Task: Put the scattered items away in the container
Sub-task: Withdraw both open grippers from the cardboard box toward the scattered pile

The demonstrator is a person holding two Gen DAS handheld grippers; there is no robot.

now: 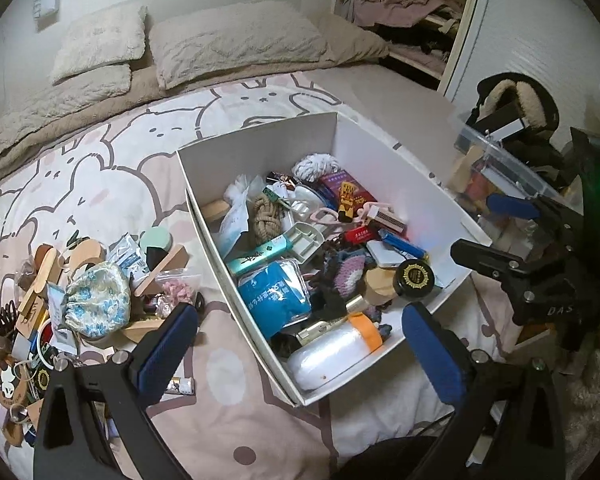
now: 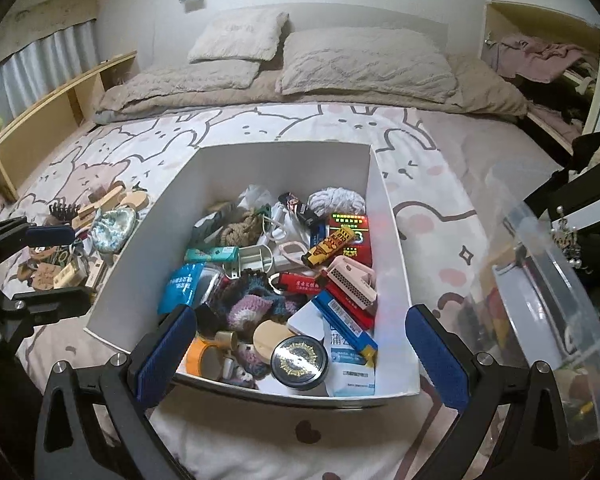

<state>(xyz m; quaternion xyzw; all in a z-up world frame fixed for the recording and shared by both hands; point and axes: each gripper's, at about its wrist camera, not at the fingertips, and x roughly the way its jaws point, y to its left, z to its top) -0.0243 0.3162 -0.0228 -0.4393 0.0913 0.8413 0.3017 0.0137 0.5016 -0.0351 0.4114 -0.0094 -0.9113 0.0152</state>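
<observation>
- One bed (image 2: 440,168) with a cartoon-animal cover carries everything; three beige pillows (image 2: 364,62) lie at its head.
- One white box (image 2: 374,200) sits on the cover, crowded with small things: one black round tin (image 2: 299,358), one blue pouch (image 2: 181,286), one orange tape roll (image 2: 198,356).
- One loose pile (image 1: 80,280) lies on the cover left of the box, one floral pouch (image 1: 98,300) on top.
- Two claws: the left claw (image 1: 300,344) and the right claw (image 2: 300,350) both gape wide over the box's near end, holding nothing.
</observation>
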